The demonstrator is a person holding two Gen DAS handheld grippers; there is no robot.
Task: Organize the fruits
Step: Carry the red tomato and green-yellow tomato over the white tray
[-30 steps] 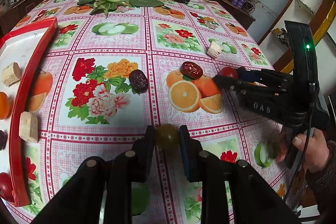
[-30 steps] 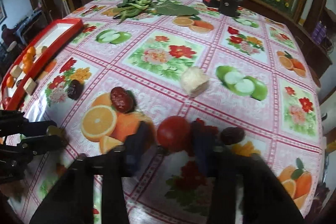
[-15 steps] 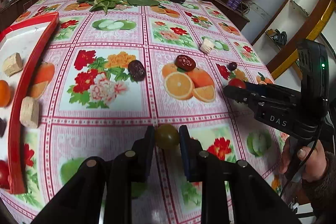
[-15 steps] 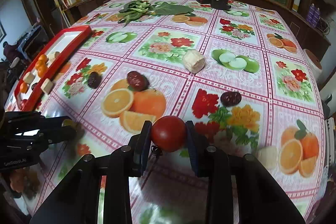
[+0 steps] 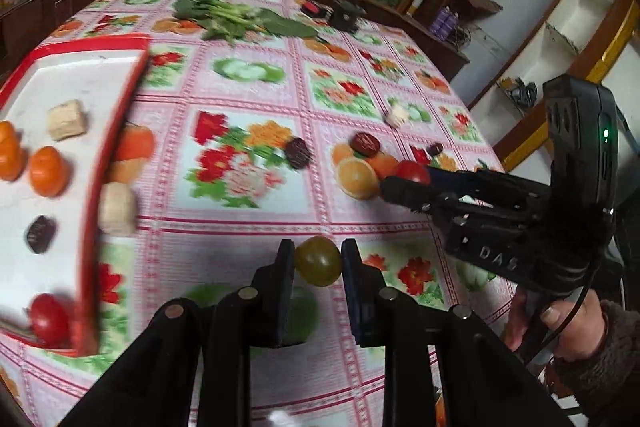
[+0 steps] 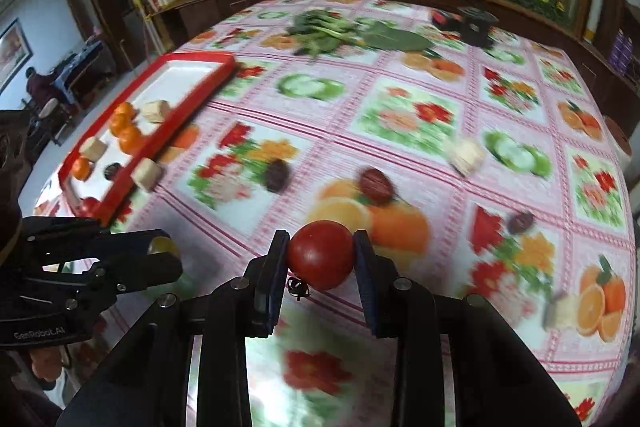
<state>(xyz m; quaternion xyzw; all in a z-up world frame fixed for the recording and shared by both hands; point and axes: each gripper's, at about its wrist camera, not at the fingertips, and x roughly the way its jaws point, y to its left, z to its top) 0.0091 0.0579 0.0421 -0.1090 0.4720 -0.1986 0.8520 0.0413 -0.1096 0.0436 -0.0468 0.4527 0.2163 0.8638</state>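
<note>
Here the left gripper (image 5: 318,261) is clamped on a small yellow-green tomato (image 5: 318,262), its two fingers pressed to either side of the fruit and carrying it above the floral tablecloth (image 5: 240,227). The right gripper (image 6: 321,255) is likewise closed on a red tomato (image 6: 321,254), held between both pads clear of the cloth, with a bit of dark stem hanging just below it. In the left wrist view the right gripper reaches in from the right side, the red tomato showing at its tip, and the person's hand (image 5: 560,327) grips its handle low at the right edge. To the left lies a red tray (image 5: 116,131) with a white floor; on it sit small oranges (image 5: 48,171), a pale beige chunk (image 5: 66,119), a dark date (image 5: 40,233) and a red tomato at the near corner (image 5: 48,319). Another beige chunk (image 5: 118,209) rests on the cloth just beside the tray's rim. Out on the table are a dark date (image 6: 278,174), a reddish date (image 6: 375,185), a smaller dark one (image 6: 520,221) and a pale chunk (image 6: 466,153), all well apart from the tray. Far across the table lie leafy greens (image 6: 340,31) and a small black object (image 6: 476,23). Much of the scene is motion-blurred.
</note>
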